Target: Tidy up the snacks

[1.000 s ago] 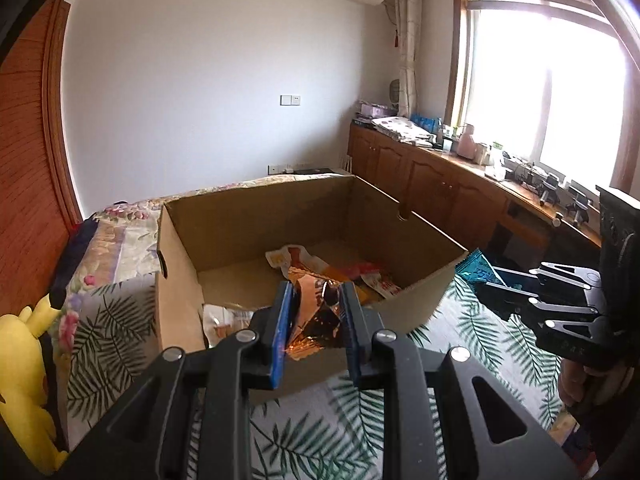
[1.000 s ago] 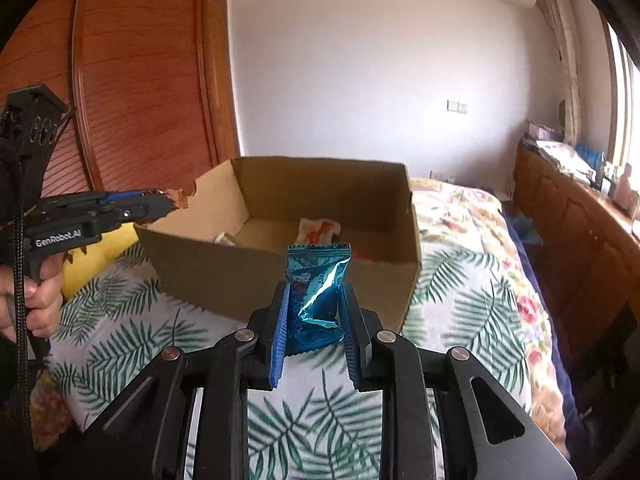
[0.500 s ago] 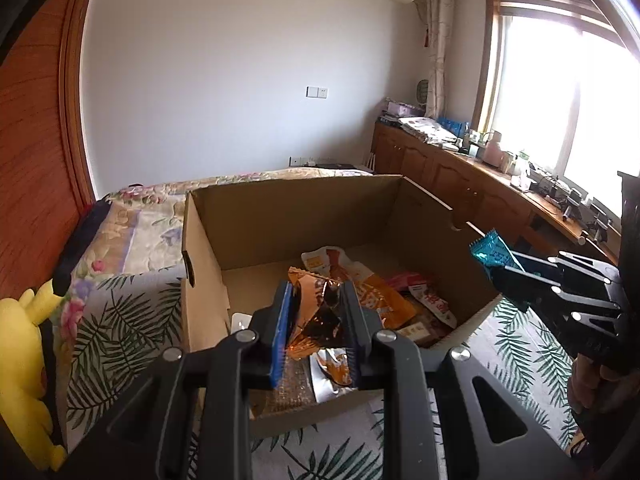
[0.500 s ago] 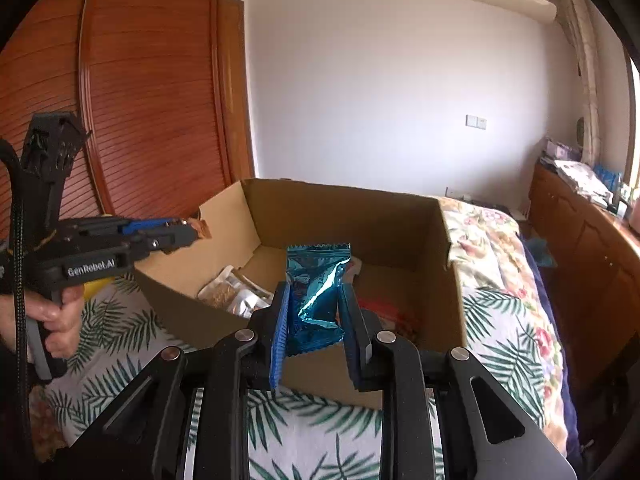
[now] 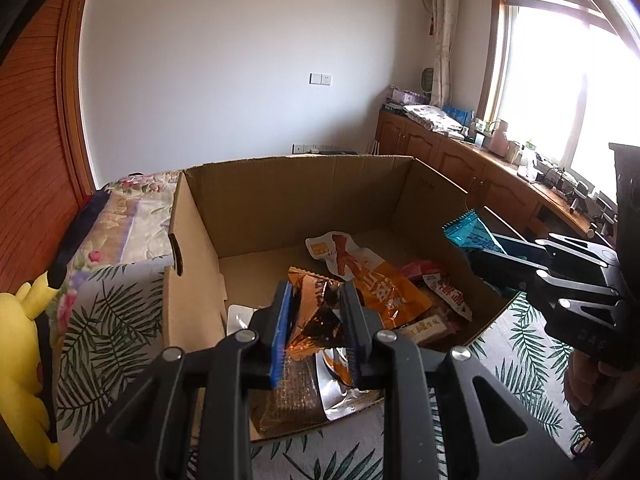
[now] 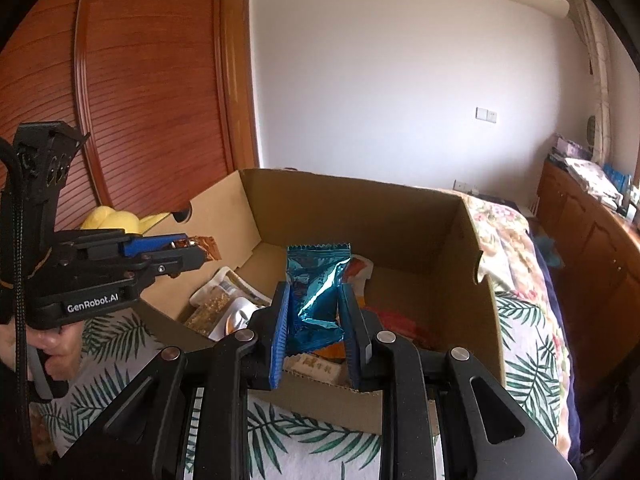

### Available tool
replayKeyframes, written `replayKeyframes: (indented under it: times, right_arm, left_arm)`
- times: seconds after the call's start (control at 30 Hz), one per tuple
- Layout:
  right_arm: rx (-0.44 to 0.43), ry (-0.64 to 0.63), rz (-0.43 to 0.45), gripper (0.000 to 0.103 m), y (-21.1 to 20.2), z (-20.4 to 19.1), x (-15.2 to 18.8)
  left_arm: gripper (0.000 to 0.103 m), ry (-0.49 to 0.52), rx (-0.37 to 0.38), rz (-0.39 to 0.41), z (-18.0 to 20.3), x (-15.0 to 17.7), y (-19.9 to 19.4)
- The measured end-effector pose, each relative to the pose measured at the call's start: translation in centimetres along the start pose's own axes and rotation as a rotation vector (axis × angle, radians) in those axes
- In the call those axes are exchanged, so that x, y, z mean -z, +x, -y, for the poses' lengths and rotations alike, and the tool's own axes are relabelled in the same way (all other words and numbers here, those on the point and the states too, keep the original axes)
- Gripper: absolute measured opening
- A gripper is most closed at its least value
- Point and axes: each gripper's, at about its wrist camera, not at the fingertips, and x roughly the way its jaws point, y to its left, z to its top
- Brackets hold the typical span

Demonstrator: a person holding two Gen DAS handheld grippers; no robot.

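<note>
Right now I have both grippers poised over the open brown cardboard box (image 5: 304, 200), which sits on a bedspread printed with green palm leaves (image 5: 108, 320). My left gripper (image 5: 316, 332) is clamped nearly closed on a crinkled orange-and-copper foil snack packet (image 5: 316, 312), hanging just above the near left part of the box. My right gripper (image 6: 316, 328) is likewise pinched on a shiny blue foil snack packet (image 6: 316, 280), held over the near wall towards the right side; in the left view that packet's serrated end pokes out over the box's right rim. Inside the box lies a loose heap of other wrappers, an orange-and-white pouch (image 5: 360, 272) among them, with a brown granola-style bar (image 5: 288, 396) and a silver sachet at the near edge. What worries me is the release. Both packets are light, slippery foil gripped by a crumpled middle, so if I let go while tilted near the wall, either one could catch the rim and slide out onto the bedspread. The blue one is the riskier, I think, since it sits close to the near right corner. The two grippers are also near each other, and swinging them inward together could knock them. I'd carry each further in before opening.
</note>
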Motion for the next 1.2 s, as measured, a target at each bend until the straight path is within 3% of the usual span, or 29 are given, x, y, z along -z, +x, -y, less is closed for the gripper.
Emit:
replayKeyframes:
  times: [0.3,0.67,1.07,1.2]
  right_arm:
    - [-0.048,0.050,-0.037,0.023,1.8,0.3,-0.1]
    - [-0.040,0.047,-0.049,0.027,2.3,-0.3,0.1]
    - [0.000,0.060,-0.003,0.027,-3.5,-1.3,1.0]
    - [0.023,0.069,0.010,0.028,-6.1,-1.9,1.8]
  left_arm:
    - [0.026,0.007,-0.008,-0.019,0.2,0.3,0.8]
    - [0.029,0.020,-0.017,-0.025,0.5,0.6,0.3]
    - [0.029,0.052,-0.041,0.021,2.4,1.0,-5.5]
    - [0.035,0.055,-0.040,0.038,3.4,1.6,-8.0]
